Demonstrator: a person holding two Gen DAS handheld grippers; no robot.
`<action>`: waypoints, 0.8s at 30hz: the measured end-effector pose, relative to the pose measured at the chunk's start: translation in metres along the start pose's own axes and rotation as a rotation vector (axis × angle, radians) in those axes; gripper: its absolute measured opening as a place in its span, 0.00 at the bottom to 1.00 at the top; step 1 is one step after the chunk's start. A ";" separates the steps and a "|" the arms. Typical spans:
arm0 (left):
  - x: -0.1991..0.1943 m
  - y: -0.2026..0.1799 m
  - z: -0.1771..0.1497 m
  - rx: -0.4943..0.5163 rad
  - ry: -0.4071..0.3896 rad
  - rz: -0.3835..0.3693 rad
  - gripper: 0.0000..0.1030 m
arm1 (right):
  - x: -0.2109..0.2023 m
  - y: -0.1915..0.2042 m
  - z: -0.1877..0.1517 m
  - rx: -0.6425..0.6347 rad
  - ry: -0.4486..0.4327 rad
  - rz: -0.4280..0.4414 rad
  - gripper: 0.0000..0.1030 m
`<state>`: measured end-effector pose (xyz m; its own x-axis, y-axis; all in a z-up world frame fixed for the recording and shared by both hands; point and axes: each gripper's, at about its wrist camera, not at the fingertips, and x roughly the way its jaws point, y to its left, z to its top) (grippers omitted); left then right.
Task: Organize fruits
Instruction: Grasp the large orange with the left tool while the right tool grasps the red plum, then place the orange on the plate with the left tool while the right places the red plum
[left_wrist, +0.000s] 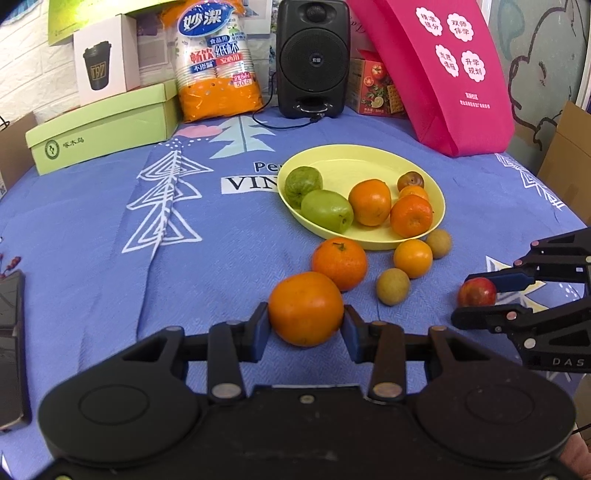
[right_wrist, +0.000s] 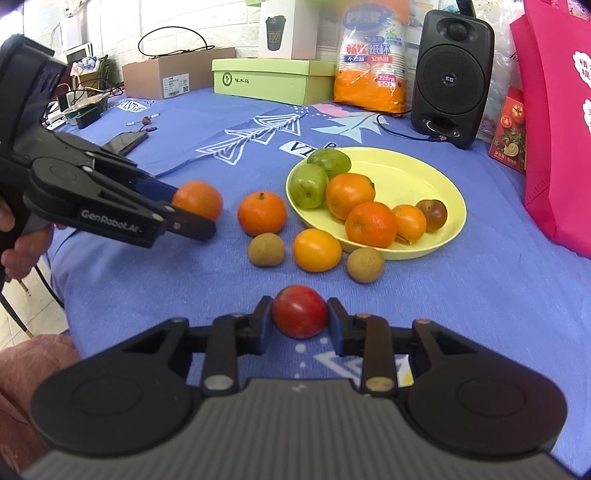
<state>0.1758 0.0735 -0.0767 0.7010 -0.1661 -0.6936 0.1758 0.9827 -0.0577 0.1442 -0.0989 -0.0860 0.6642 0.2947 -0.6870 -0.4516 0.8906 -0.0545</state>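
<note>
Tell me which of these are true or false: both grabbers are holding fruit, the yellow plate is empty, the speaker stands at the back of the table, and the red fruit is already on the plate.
1. Both grippers hold fruit. True: the left gripper is closed on a large orange, and the right gripper on a red fruit.
2. The yellow plate is empty. False: it holds green and orange fruits and one dark reddish one.
3. A black speaker stands at the back of the table. True.
4. The red fruit is on the plate. False: it is between the right gripper's fingers, in front of the plate over the blue cloth.
</note>
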 end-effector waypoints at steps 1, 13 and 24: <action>-0.003 0.000 0.001 0.001 -0.004 0.001 0.39 | -0.002 0.000 -0.001 0.001 -0.001 0.001 0.30; -0.014 -0.026 0.045 0.080 -0.076 -0.034 0.39 | -0.027 -0.019 0.002 0.030 -0.054 -0.027 0.30; 0.056 -0.032 0.104 0.113 -0.032 -0.049 0.39 | -0.001 -0.064 0.055 0.036 -0.107 -0.078 0.30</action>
<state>0.2813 0.0242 -0.0388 0.7112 -0.2177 -0.6684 0.2859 0.9582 -0.0079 0.2047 -0.1371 -0.0421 0.7574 0.2576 -0.6000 -0.3757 0.9234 -0.0779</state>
